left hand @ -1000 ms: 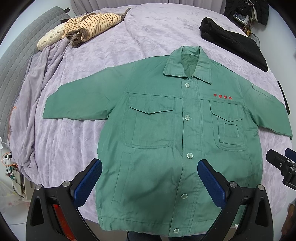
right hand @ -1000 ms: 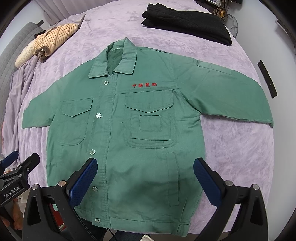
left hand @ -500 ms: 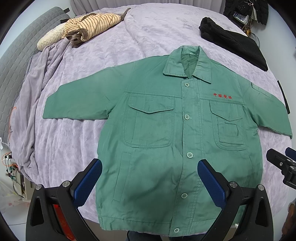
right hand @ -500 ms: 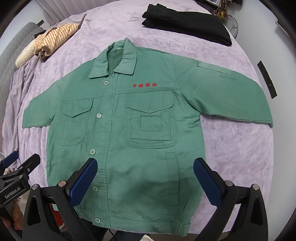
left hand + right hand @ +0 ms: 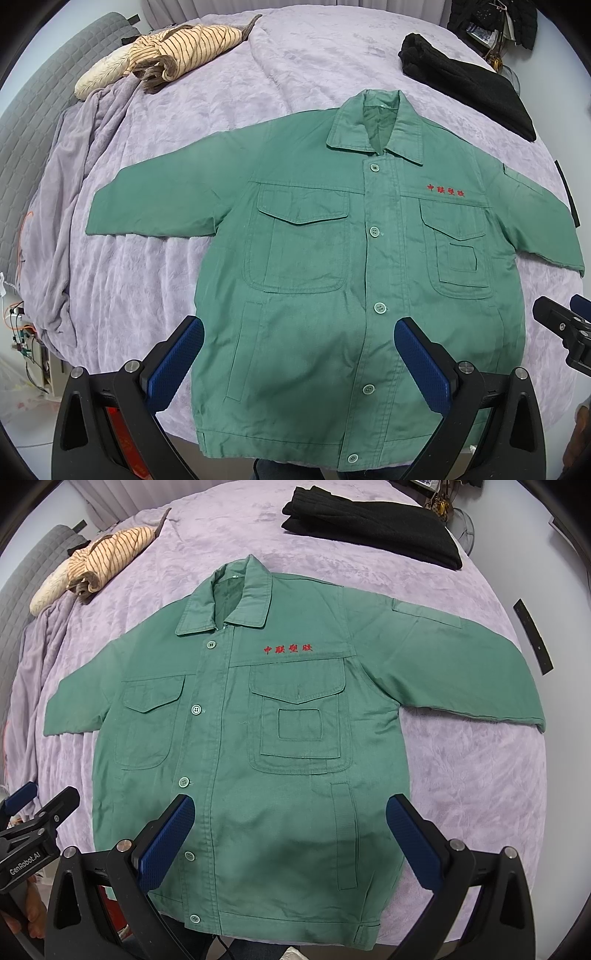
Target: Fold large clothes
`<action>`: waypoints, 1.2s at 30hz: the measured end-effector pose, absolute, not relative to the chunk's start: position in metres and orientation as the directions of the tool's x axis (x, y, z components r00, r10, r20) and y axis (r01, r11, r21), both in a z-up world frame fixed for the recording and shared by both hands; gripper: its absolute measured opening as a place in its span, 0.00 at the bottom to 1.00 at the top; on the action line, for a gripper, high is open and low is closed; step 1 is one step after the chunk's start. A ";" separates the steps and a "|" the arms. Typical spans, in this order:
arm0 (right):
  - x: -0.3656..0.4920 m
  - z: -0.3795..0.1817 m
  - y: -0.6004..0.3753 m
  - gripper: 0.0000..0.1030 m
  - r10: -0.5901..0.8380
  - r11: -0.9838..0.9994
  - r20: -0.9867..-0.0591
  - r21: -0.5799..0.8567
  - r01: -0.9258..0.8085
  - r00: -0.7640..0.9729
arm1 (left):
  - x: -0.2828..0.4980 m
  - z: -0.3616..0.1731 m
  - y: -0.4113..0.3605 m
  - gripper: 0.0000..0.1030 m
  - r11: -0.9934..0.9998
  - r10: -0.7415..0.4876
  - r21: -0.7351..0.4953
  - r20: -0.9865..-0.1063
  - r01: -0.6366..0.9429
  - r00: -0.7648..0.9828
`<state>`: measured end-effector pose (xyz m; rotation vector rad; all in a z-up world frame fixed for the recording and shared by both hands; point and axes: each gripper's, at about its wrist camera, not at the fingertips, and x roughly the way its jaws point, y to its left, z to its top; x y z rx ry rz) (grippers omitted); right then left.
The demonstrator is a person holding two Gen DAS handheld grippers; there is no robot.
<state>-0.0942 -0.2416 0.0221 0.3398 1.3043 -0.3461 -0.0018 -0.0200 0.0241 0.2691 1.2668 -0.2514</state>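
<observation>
While flat on bed, green jacket, left gripper and right gripper gaping

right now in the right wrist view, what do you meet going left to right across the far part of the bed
striped garment -> green jacket's collar -> folded black garment -> flat black strip by the bed's right edge

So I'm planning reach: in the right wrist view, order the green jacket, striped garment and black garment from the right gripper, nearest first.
From the right gripper:
1. Green jacket, directly beneath and ahead.
2. Striped garment, far left.
3. Black garment, far, right of centre; too close to the striped one to call.
</observation>
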 end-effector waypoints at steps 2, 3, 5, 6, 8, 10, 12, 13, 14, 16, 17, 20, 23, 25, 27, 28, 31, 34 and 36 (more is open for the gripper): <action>-0.094 0.022 -0.242 1.00 -0.057 0.900 -0.972 0.049 0.433 0.227 | -0.002 0.024 -0.019 1.00 0.941 -0.038 0.060 -0.959 0.332 0.280; -0.094 0.023 -0.241 1.00 -0.056 0.900 -0.972 0.049 0.433 0.227 | -0.002 0.024 -0.020 1.00 0.941 -0.037 0.060 -0.959 0.332 0.280; -0.094 0.022 -0.241 1.00 -0.057 0.900 -0.972 0.049 0.434 0.228 | -0.002 0.024 -0.020 1.00 0.941 -0.038 0.060 -0.959 0.332 0.280; -0.094 0.022 -0.241 1.00 -0.057 0.900 -0.972 0.049 0.434 0.227 | -0.002 0.024 -0.019 1.00 0.941 -0.038 0.060 -0.959 0.332 0.280; -0.094 0.022 -0.242 1.00 -0.057 0.900 -0.972 0.049 0.434 0.227 | -0.002 0.024 -0.020 1.00 0.941 -0.038 0.060 -0.959 0.332 0.280; -0.094 0.022 -0.242 1.00 -0.057 0.900 -0.972 0.048 0.434 0.227 | -0.002 0.024 -0.020 1.00 0.941 -0.038 0.060 -0.959 0.333 0.279; -0.095 0.021 -0.242 1.00 -0.056 0.899 -0.973 0.049 0.435 0.225 | -0.002 0.024 -0.021 1.00 0.941 -0.038 0.060 -0.959 0.333 0.280; -0.095 0.021 -0.242 1.00 -0.055 0.899 -0.973 0.049 0.435 0.224 | -0.002 0.024 -0.021 1.00 0.941 -0.038 0.060 -0.959 0.333 0.280; -0.096 0.020 -0.242 1.00 -0.054 0.899 -0.973 0.050 0.435 0.224 | -0.002 0.024 -0.020 1.00 0.941 -0.039 0.059 -0.960 0.334 0.279; -0.096 0.020 -0.242 1.00 -0.055 0.899 -0.973 0.049 0.435 0.222 | -0.003 0.023 -0.019 1.00 0.940 -0.043 0.055 -0.960 0.337 0.276; -0.096 0.018 -0.242 1.00 -0.054 0.899 -0.974 0.049 0.435 0.221 | -0.004 0.022 -0.018 1.00 0.939 -0.044 0.054 -0.961 0.341 0.273; -0.096 0.013 -0.242 1.00 -0.050 0.897 -0.976 0.050 0.440 0.213 | -0.008 0.014 -0.008 1.00 0.937 -0.054 0.041 -0.964 0.347 0.261; -0.092 0.008 -0.239 1.00 -0.043 0.895 -0.978 0.053 0.443 0.203 | -0.002 0.008 0.000 1.00 0.939 -0.074 0.014 -0.968 0.344 0.241; -0.088 0.004 -0.233 1.00 -0.038 0.897 -0.979 0.054 0.438 0.198 | 0.008 0.003 0.004 1.00 0.942 -0.088 -0.007 -0.970 0.336 0.226; -0.082 -0.001 -0.226 1.00 -0.026 0.899 -0.980 0.063 0.433 0.196 | 0.020 -0.004 0.014 1.00 0.946 -0.111 -0.038 -0.971 0.323 0.211; -0.079 -0.004 -0.222 1.00 -0.016 0.900 -0.980 0.072 0.429 0.198 | 0.026 -0.008 0.023 1.00 0.947 -0.127 -0.057 -0.970 0.316 0.205; -0.067 -0.013 -0.207 1.00 0.050 0.900 -0.970 0.147 0.410 0.238 | 0.050 -0.021 0.049 1.00 0.952 -0.167 -0.105 -0.966 0.288 0.199; -0.047 -0.027 -0.182 1.00 0.123 0.899 -0.966 0.205 0.386 0.227 | 0.083 -0.040 0.087 1.00 0.961 -0.195 -0.146 -0.961 0.237 0.196; -0.032 -0.036 -0.163 1.00 0.146 0.902 -0.965 0.220 0.371 0.216 | 0.111 -0.057 0.120 1.00 0.969 -0.204 -0.168 -0.958 0.181 0.201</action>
